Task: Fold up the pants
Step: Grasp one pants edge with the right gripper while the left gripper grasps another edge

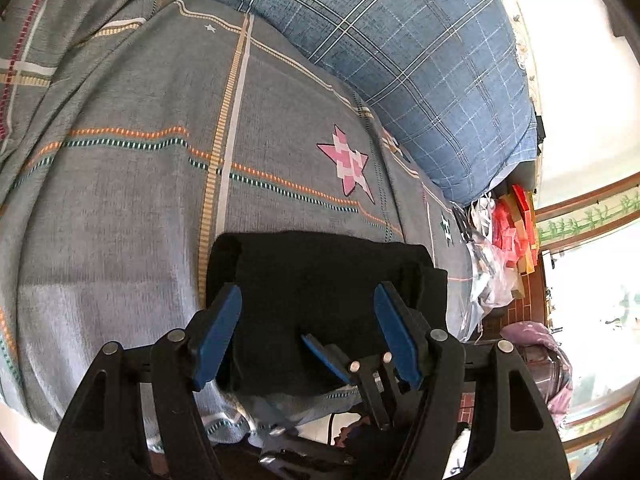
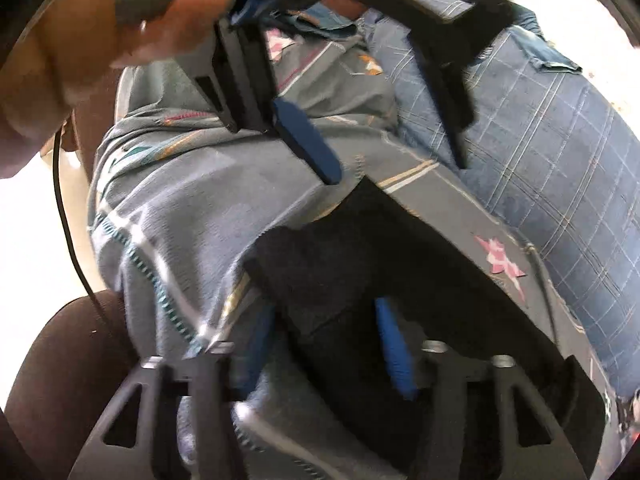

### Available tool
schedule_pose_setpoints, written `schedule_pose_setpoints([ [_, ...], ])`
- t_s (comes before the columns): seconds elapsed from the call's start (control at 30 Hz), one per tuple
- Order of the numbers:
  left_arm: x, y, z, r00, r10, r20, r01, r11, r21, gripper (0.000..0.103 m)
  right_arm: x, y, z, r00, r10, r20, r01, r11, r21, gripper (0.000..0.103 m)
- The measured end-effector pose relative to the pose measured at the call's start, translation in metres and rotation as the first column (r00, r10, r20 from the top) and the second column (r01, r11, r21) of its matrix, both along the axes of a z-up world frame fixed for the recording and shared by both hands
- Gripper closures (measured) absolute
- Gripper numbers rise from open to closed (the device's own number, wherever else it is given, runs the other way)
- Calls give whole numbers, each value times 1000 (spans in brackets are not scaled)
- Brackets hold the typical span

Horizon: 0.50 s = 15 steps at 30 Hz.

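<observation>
Pants point(image 1: 320, 300) are seen folded into a compact black bundle on the bed point(image 1: 120, 208); left tongs point(image 1: 308, 320) and right tongs point(image 2: 328, 344) are held wide. Final smoothing or release is judged next.

Bed point(image 1: 120, 200): I am working over its grey sheet, which is showing striped lines and a pink star.
Pants point(image 1: 320, 280): black, lying folded on the sheet.
Quilt point(image 1: 420, 60): blue plaid, lying bunched along the far side.
</observation>
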State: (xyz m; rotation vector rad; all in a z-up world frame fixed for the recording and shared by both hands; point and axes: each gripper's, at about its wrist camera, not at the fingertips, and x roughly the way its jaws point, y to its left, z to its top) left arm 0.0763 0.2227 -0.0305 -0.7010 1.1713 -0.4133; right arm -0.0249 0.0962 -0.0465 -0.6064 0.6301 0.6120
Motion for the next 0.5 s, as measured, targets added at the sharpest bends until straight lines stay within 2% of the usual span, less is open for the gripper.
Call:
schedule_pose_setpoints([
  [0.03, 3, 2, -1, 1000, 3, -7, -3, 1000, -1, 35, 2, -5, 4, 1000, -7, -23, 8, 999, 34, 75],
  [0.1, 10, 5, -5, 1000, 0, -24, 0, 1000, -2, 35, 7, -22, 17, 997, -32, -71, 40, 993, 114, 85],
  [0.23, 21, 7, -14, 999, -5, -53, 6, 1000, 27, 35, 8, -44, 39, 993, -52, -105, 73, 975, 208, 86],
  [0.43, 18, -10, -26, 993, -96, -72, 92, 994, -57, 35, 15, -57, 51, 981, -65, -182, 118, 947, 299, 86],
  [0.47, 16, -13, -26, 992, -102, -68, 97, 993, -65, 39, 16, -57, 51, 979, -64, -192, 121, 946, 302, 86],
  [0.5, 14, -15, -26, 993, -100, -66, 94, 993, -77, 47, 17, -56, 51, 977, -63, -203, 124, 945, 304, 86],
])
